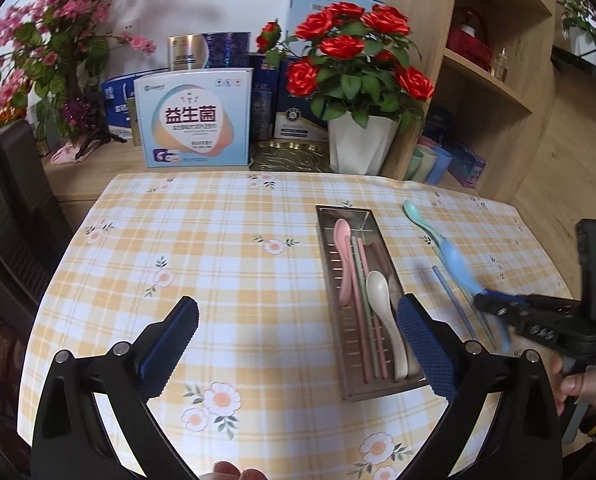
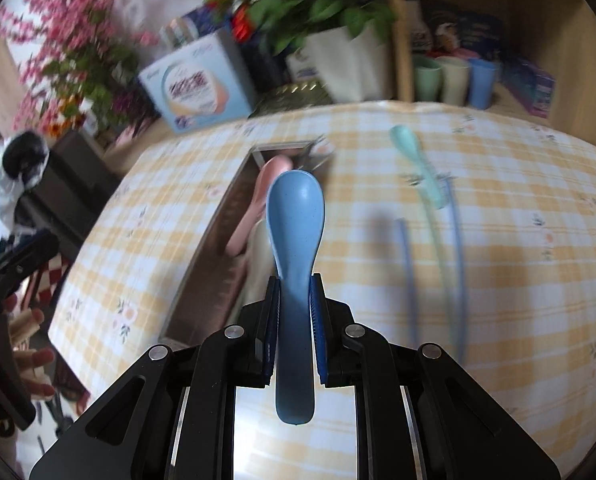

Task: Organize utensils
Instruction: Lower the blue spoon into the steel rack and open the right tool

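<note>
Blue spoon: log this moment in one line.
right hand-held gripper: shut on blue spoon | left hand-held gripper: open, nothing held | metal tray: holds pink spoon, beige spoon

place: home dining area | cues: checked tablecloth [image 1: 218, 240], potted roses [image 1: 353, 64], wooden shelf [image 1: 493, 80]

Matt plastic blue spoon [image 2: 296, 216], shiny metal tray [image 1: 379, 390]

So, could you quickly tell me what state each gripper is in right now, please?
Left gripper: wide open, nothing between its fingers.
Right gripper: closed on the handle of the blue spoon.
</note>
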